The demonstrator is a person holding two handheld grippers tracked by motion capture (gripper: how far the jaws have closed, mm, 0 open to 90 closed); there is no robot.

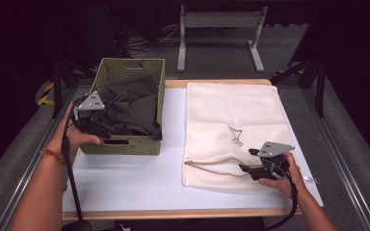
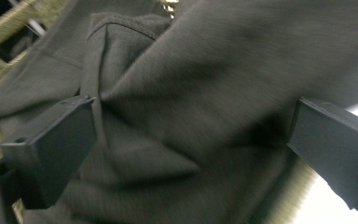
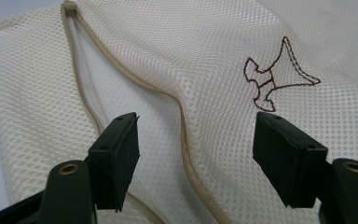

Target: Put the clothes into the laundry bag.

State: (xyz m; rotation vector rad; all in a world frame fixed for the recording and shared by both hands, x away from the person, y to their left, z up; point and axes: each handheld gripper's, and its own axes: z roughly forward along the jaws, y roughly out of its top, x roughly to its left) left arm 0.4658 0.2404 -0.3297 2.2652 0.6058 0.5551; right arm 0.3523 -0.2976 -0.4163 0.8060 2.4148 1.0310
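**Garment still in basket, bag waiting**

White tabletop carries a mesh laundry bag and woven basket holding a dark garment. Left gripper gapes around it, gripping nothing; right gripper, wide open, hovers at the bag's opening. Next, probably, closing on cloth.

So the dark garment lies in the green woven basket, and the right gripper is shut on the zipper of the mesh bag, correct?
Not quite. The right gripper is open: in the right gripper view its jaws stand apart over the mesh bag's zipper. The dark garment does lie in the green woven basket.
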